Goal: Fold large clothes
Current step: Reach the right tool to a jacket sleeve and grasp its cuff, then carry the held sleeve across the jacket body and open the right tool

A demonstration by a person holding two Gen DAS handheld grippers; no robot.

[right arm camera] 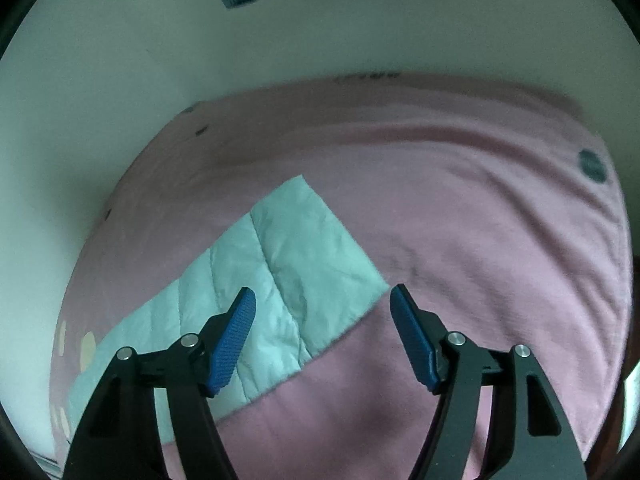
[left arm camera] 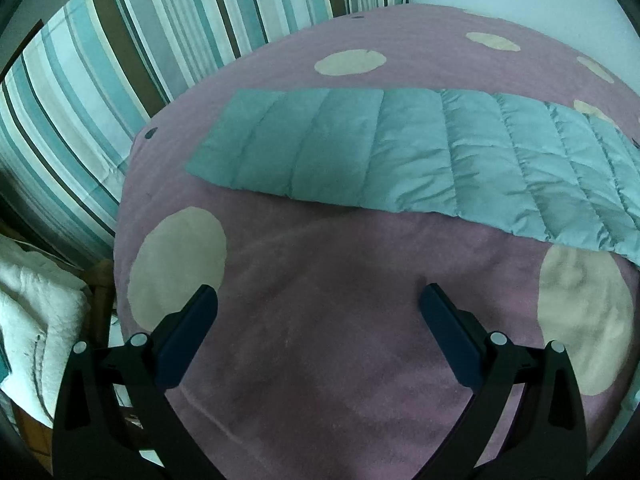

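A pale teal quilted garment lies flat as a long strip across a pink blanket with cream dots. In the left wrist view my left gripper hangs open above bare blanket, on the near side of the strip, with nothing between its fingers. The right wrist view shows the strip's other end, lying slantwise. My right gripper is open just above that end's near corner. Its left finger is over the fabric and its right finger is over pink blanket. Neither pad touches the cloth.
A striped teal, white and brown pillow leans at the bed's far left. A white textured cloth is piled beside the bed at lower left. A pale wall runs behind the bed. The blanket's edge drops off at right.
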